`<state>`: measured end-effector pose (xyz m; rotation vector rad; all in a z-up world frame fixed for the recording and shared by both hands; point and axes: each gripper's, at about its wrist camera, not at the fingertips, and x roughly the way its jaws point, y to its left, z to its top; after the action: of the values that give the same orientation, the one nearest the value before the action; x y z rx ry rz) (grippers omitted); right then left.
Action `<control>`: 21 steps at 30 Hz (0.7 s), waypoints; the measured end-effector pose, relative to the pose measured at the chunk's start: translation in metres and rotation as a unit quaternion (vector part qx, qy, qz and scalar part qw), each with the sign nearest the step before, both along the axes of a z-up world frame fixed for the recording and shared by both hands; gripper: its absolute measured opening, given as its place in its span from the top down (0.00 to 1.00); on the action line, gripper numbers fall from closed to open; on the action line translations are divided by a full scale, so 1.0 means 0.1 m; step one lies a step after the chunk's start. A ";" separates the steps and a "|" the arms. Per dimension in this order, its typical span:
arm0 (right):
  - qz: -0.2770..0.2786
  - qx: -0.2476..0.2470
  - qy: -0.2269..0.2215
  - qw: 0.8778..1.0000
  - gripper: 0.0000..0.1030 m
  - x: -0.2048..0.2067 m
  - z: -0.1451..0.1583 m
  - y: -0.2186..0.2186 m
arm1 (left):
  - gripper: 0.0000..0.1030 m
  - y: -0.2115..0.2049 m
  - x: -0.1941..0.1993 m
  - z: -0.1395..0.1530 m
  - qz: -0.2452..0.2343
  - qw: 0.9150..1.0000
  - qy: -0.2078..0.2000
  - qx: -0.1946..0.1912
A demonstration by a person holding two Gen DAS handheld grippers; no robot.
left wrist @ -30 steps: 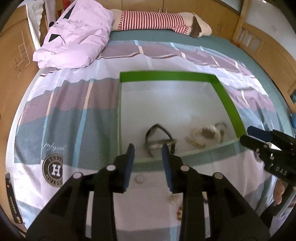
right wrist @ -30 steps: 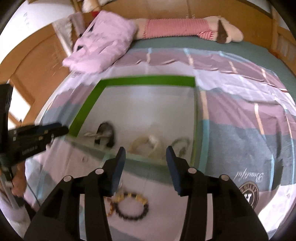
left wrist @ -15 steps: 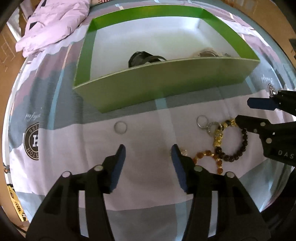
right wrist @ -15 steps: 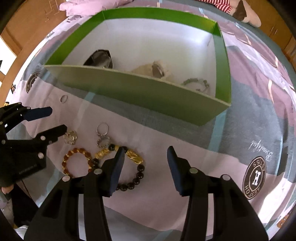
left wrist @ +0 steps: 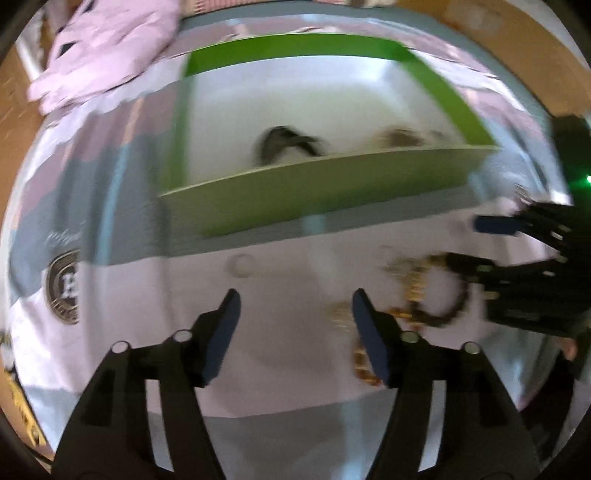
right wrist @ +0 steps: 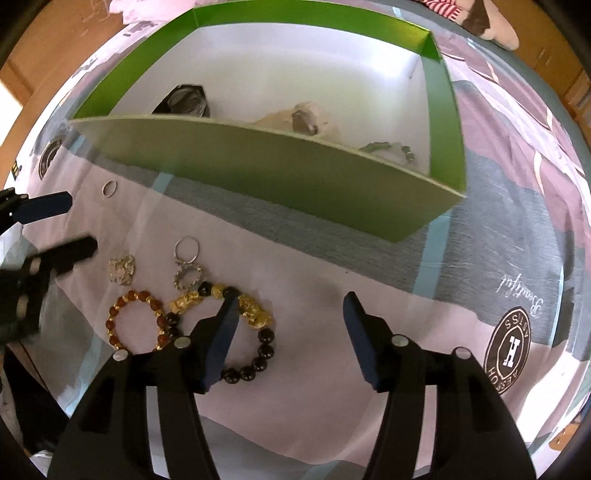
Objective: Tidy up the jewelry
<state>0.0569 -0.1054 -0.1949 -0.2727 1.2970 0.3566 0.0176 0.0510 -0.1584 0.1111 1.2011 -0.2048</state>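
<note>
Both grippers spread wide, nothing held. Right gripper (right wrist: 288,325): over pale bedsheet (right wrist: 314,406), near edge; its left finger (right wrist: 221,332) crosses black-and-gold bead bracelet (right wrist: 255,317) in view, contact can't tell. Left gripper (left wrist: 291,321): likewise wide apart, empty, over bare sheet; left-wrist view motion-blurred, detail poor.

Items on sheet, near to far (right-wrist view):
- Black-and-gold bracelet, w/ gold charms, nearest.
- Amber bead bracelet (right wrist: 135,319), just left of it, touching or overlapping at one side.
- Silver ring w/ textured loop (right wrist: 188,277), touching the black bracelet's far side; plain silver hoop (right wrist: 186,247) attached beyond.
- Silver-gold lump charm (right wrist: 121,270), left of the loop, apart.
- Thin plain ring (right wrist: 109,189), further left, alone, close to box front wall.

Green box (right wrist: 280,177), white inside, beyond all loose pieces, toward bed centre. Contents, along its front wall: dark folded item (right wrist: 184,99) at left; pale heap w/ grey piece (right wrist: 304,118) mid; greenish chain or bracelet (right wrist: 388,149) in right corner.

Far: pink pillow (left wrist: 107,51) at head of bed, left; striped plush (right wrist: 443,5) at far right edge. Round "H" logo (right wrist: 511,341) printed on sheet, right side.
</note>
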 end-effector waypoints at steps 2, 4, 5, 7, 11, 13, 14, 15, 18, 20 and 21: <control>0.007 -0.009 0.002 1.000 0.41 -0.01 -0.05 0.05 | 0.36 -0.10 -0.04 -0.08 -0.016 1.000 0.003 0.018; 0.013 -0.019 0.000 1.000 0.41 -0.02 -0.07 0.09 | 0.37 -0.12 -0.03 -0.19 -0.014 0.999 0.010 0.045; 0.013 -0.019 -0.001 1.000 0.41 -0.05 -0.07 0.09 | 0.38 -0.12 -0.04 -0.24 -0.010 0.998 0.017 0.058; 0.004 -0.024 -0.003 1.000 0.40 -0.04 -0.05 0.06 | 0.37 -0.04 0.01 -0.25 0.001 0.999 0.023 0.050; -0.028 -0.012 -0.007 1.000 0.40 0.04 -0.01 -0.09 | 0.38 0.13 0.07 -0.16 0.030 0.996 0.006 0.084; -0.025 0.039 -0.013 0.999 0.40 0.04 0.09 -0.11 | 0.39 0.23 0.10 -0.13 0.041 0.997 0.013 0.069; -0.016 0.061 -0.018 0.998 0.40 0.03 0.14 -0.09 | 0.39 0.27 0.11 -0.11 0.044 0.997 0.014 0.062; -0.002 0.083 -0.031 0.996 0.40 -0.01 0.20 -0.03 | 0.39 0.28 0.12 -0.10 0.047 0.997 0.014 0.061; 0.035 0.090 -0.060 0.993 0.40 -0.12 0.22 0.16 | 0.39 0.34 0.14 -0.05 0.051 0.997 0.012 0.054; 0.052 0.080 -0.070 0.993 0.40 -0.17 0.16 0.26 | 0.38 0.32 0.12 -0.07 0.045 0.998 0.015 0.050; 0.058 0.071 -0.070 0.993 0.41 -0.14 0.08 0.28 | 0.38 0.23 0.11 -0.07 0.041 0.998 0.016 0.052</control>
<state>0.0426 -0.0772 -0.1868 -0.2483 1.1151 0.5185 0.0285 0.0737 -0.1656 0.1500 1.2451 -0.0714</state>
